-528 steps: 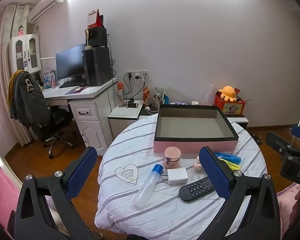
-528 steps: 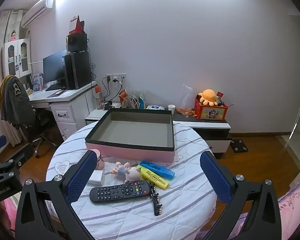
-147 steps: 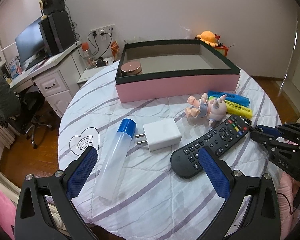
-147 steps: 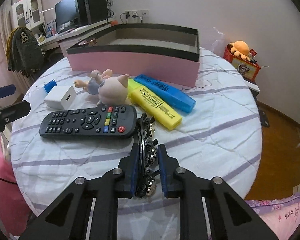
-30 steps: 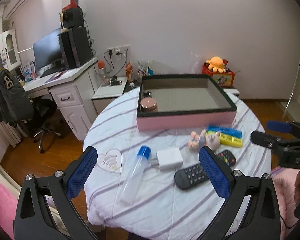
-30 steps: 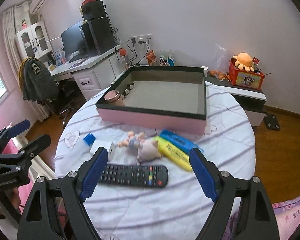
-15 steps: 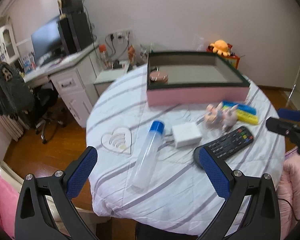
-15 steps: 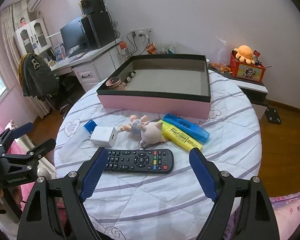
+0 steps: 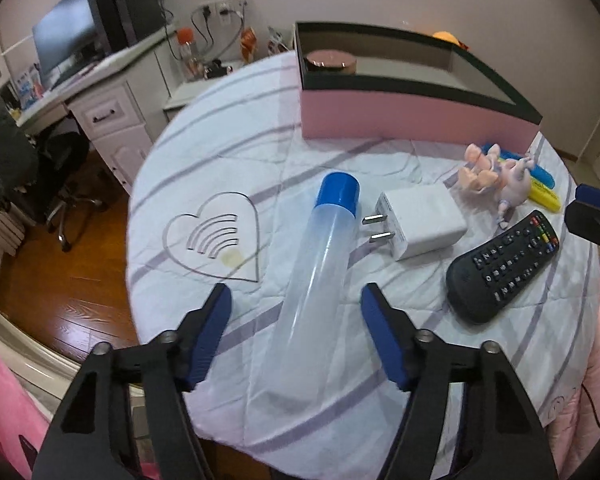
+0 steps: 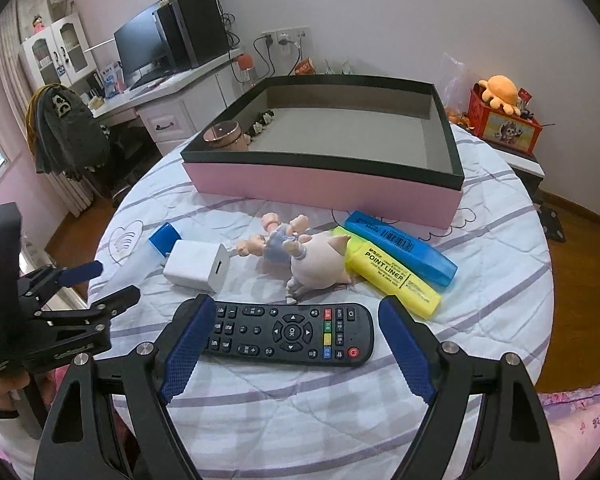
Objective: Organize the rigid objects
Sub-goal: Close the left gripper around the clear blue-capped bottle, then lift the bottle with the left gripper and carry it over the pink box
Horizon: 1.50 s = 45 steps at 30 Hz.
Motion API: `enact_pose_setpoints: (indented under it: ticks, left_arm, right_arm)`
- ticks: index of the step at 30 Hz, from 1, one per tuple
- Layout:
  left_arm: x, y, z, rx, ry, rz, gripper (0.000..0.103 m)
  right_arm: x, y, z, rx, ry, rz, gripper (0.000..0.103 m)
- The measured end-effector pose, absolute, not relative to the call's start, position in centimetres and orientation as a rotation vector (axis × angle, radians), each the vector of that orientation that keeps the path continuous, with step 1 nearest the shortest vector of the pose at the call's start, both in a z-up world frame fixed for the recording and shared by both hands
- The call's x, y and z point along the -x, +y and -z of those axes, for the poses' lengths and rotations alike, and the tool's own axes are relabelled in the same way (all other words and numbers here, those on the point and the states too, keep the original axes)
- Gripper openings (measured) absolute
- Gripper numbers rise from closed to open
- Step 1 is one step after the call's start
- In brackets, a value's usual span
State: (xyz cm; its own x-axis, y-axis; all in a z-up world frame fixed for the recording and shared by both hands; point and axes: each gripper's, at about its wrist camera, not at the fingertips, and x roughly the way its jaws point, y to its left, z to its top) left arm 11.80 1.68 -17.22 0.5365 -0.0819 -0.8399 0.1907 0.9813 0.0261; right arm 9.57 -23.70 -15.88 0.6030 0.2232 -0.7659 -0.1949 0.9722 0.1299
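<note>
Straddling the clear plastic tube with blue cap (image 9: 314, 276), the left gripper (image 9: 296, 334) has fingers (image 9: 210, 334) just closing, not yet touching; light, slippery, likely to roll—grip mid-body. Right gripper (image 10: 290, 342) gapes over the black remote (image 10: 286, 334).

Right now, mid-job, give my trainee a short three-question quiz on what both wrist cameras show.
1. True or false: the left gripper is clamped on the clear tube.
2. Which item already stands inside the pink box? A) white charger B) rose-gold jar C) pig figurine
3. Fill in: the right gripper is open, its fingers either side of the black ____.

Key
1. False: its jaws have just been closing, but a gap shows on both sides of the tube.
2. B, in the box's near left corner.
3. remote.
</note>
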Motion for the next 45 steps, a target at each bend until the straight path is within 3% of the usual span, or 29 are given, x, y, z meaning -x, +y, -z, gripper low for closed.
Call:
enact_pose_setpoints:
  ticks: [3, 7, 11, 29, 45]
  left_arm:
    - [-12.5, 1.3, 17.7, -0.126, 1.0, 0.167, 0.063]
    - [-13.2, 1.0, 17.7, -0.098, 0.997, 0.211, 0.034]
    - [-13.0, 1.5, 17.5, -0.063, 0.991, 0.212, 0.026]
    - [-10.1, -0.4, 11.3, -0.036, 0.859, 0.206, 0.026]
    - [-16.5, -12.2, 4.7, -0.064, 0.767, 0.348, 0.026]
  right_arm:
    - [-9.9, -24.0, 15.9, -0.034, 0.896, -0.235, 0.085]
    - [-10.2, -24.5, 16.1, -0.037, 0.903, -0.222, 0.085]
    - [-10.5, -24.9, 16.4, -0.047, 0.912, -0.216, 0.085]
    - [-8.4, -26.8, 14.9, -0.077, 0.866, -0.233, 0.085]
    - [-12.3, -31.6, 10.0, -0.076, 0.739, -0.191, 0.085]
